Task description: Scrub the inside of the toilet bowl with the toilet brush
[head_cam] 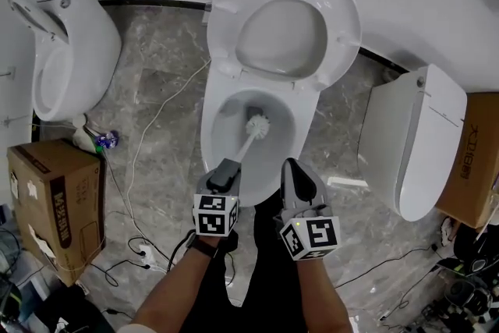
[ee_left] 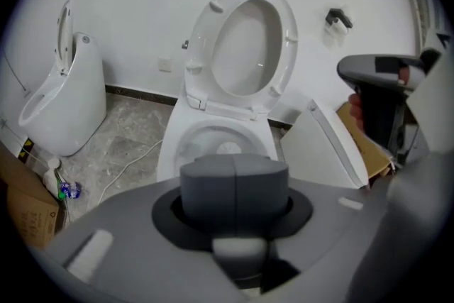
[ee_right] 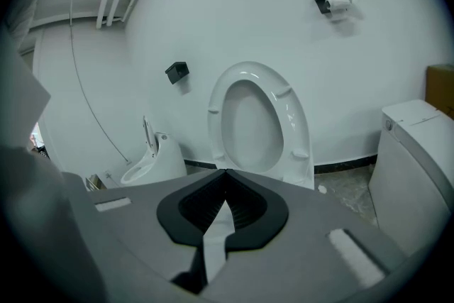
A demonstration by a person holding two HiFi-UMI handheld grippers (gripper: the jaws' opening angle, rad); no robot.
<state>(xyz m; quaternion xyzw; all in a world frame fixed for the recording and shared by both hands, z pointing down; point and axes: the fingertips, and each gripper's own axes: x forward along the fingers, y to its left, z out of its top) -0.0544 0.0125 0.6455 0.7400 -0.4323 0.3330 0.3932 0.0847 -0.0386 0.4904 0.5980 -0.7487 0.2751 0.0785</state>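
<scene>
The white toilet (head_cam: 221, 101) stands in the middle with its seat and lid (head_cam: 284, 31) raised. In the head view, the toilet brush's white head (head_cam: 256, 125) sits down inside the bowl, and its pale handle slants back towards me. My left gripper (head_cam: 225, 172) is shut on the handle's grey end (ee_left: 234, 188) over the bowl's front rim. My right gripper (head_cam: 294, 166) hovers just to its right, shut with nothing in it. In the right gripper view, the jaw tips (ee_right: 225, 172) meet below the raised seat (ee_right: 259, 124).
A second white fixture (head_cam: 70, 51) stands at the left, with a cardboard box (head_cam: 54, 199) in front of it. Another white toilet body (head_cam: 421, 140) and a box (head_cam: 475, 160) are at the right. Cables (head_cam: 148, 136) trail over the marble floor. A paper holder (ee_right: 331, 0) hangs on the wall.
</scene>
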